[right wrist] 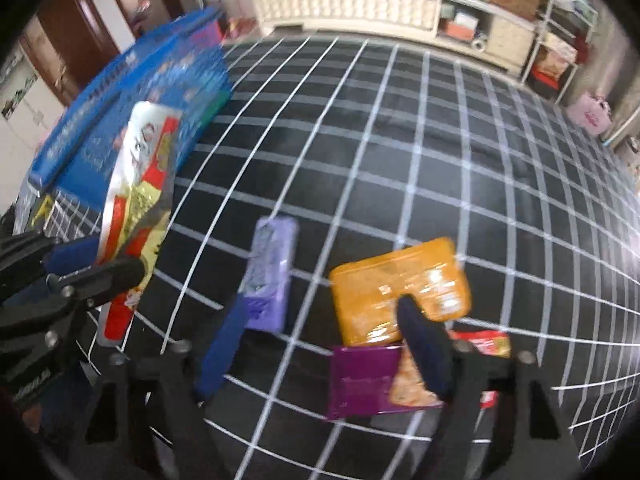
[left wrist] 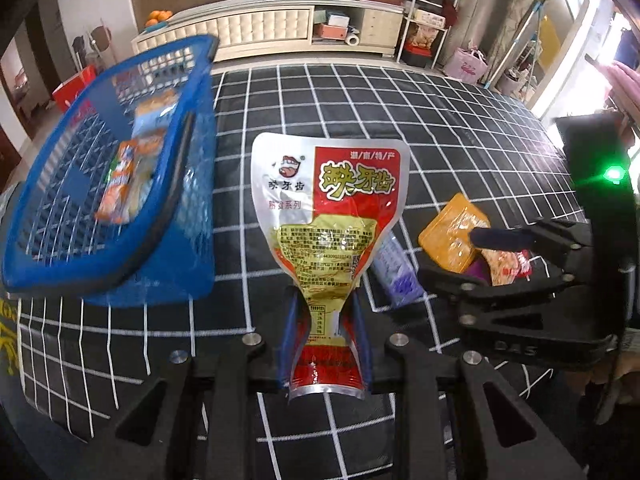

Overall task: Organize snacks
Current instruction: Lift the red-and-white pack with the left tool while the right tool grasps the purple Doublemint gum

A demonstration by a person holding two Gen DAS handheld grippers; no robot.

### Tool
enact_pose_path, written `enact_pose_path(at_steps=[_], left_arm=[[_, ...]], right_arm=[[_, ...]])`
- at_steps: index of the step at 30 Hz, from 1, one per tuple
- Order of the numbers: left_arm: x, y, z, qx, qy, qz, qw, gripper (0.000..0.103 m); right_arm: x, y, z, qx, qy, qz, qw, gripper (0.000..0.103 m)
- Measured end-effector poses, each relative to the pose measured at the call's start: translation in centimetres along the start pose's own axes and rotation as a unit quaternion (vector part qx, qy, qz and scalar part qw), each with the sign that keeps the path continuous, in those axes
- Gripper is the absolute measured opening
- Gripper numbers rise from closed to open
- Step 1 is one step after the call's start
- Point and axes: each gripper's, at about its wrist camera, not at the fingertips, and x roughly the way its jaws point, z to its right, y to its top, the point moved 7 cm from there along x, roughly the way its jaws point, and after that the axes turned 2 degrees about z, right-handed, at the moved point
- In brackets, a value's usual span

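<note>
- One blue basket is seen, with about three snack packets inside; blur hinders an exact count.
- One red-and-silver pouch is counted.
- One lilac packet, one orange packet, one purple packet and one red packet are counted on the checked cloth.

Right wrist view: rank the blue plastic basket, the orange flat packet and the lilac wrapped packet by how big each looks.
1. Blue plastic basket, largest though farthest.
2. Orange flat packet.
3. Lilac wrapped packet, narrower; it lies about as near the camera as the orange one, so that order seems fair.

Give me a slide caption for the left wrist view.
Left gripper pinches a red-and-silver snack pouch beside the blue basket.
</note>
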Motion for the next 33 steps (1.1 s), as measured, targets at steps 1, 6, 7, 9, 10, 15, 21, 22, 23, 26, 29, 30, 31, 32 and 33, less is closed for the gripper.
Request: enact_pose_path(at_steps=[1, 6, 7, 9, 10, 15, 21, 22, 23, 26, 29, 30, 31, 32, 33], left_arm=[[0.0, -0.3, -0.2, -0.004, -0.001, -0.001, 1.0000, 0.024], [-0.2, -1.3, -0.5, -0.017, 0.001, 0.002, 0.9999, 0.024], [-0.1, -1.3, -0.3, -0.015, 0.004, 0.003, 0.9999, 0.024], [-0.1, -1.3, -0.2, -0.013, 0.007, 0.004, 0.9999, 0.024], [-0.2, -1.4, -0.3, -0.012, 0.009, 0.006, 0.9999, 0.024], [-0.3, -1.6, -0.5, -0.004, 0.010, 0.006, 0.9999, 0.024], [-1.0, -1.5, -0.3, 0.002, 0.006, 0.015, 0.9999, 0.024], [-1.1, -1.5, -0.3, 0.005, 0.005, 0.016, 0.9998, 0.024], [-1.3, -1.5, -0.2, 0.009, 0.005, 0.018, 0.9998, 0.024], [-1.8, -1.5, -0.1, 0.014, 0.000, 0.024, 0.9996, 0.024], [-2.8, -1.2, 0.4, 0.026, -0.005, 0.033, 0.9991, 0.024], [-3.2, -1.1, 0.7, 0.037, -0.003, 0.037, 0.9986, 0.024], [-3.6, -1.0, 0.9, 0.048, 0.000, 0.042, 0.9980, 0.024], [-4.0, -0.8, 1.0, 0.053, 0.000, 0.047, 0.9975, 0.024], [-4.4, -0.7, 1.0, 0.054, -0.002, 0.050, 0.9973, 0.024]], right_arm=[[0.4, -0.1, -0.4, -0.002, 0.001, -0.004, 1.000, 0.072], [1.6, -0.1, -2.2, -0.010, 0.006, -0.010, 1.000, 0.069], [1.9, 0.0, -2.5, -0.010, 0.006, -0.011, 1.000, 0.068], [2.5, 0.3, -2.9, -0.009, 0.001, -0.016, 1.000, 0.066], [2.8, 0.5, -3.0, -0.009, 0.000, -0.018, 1.000, 0.063], [4.0, 0.2, -3.5, -0.014, 0.003, -0.031, 0.999, 0.039], [3.1, -0.3, -3.6, -0.017, -0.007, -0.009, 1.000, 0.036], [2.6, -0.3, -3.6, -0.017, -0.008, -0.004, 1.000, 0.036], [1.9, -0.2, -3.6, -0.017, -0.008, 0.002, 1.000, 0.036], [0.0, 0.2, -3.8, -0.010, -0.004, 0.024, 1.000, 0.035], [-1.9, 0.8, -4.1, -0.007, -0.001, 0.045, 0.999, 0.032], [-2.6, 0.8, -4.2, -0.009, -0.003, 0.051, 0.999, 0.032], [-3.1, 1.0, -4.4, -0.011, -0.004, 0.057, 0.998, 0.030], [-3.9, 1.1, -4.6, -0.013, -0.005, 0.065, 0.998, 0.029], [-4.5, 1.2, -4.6, -0.016, -0.008, 0.070, 0.997, 0.028]])
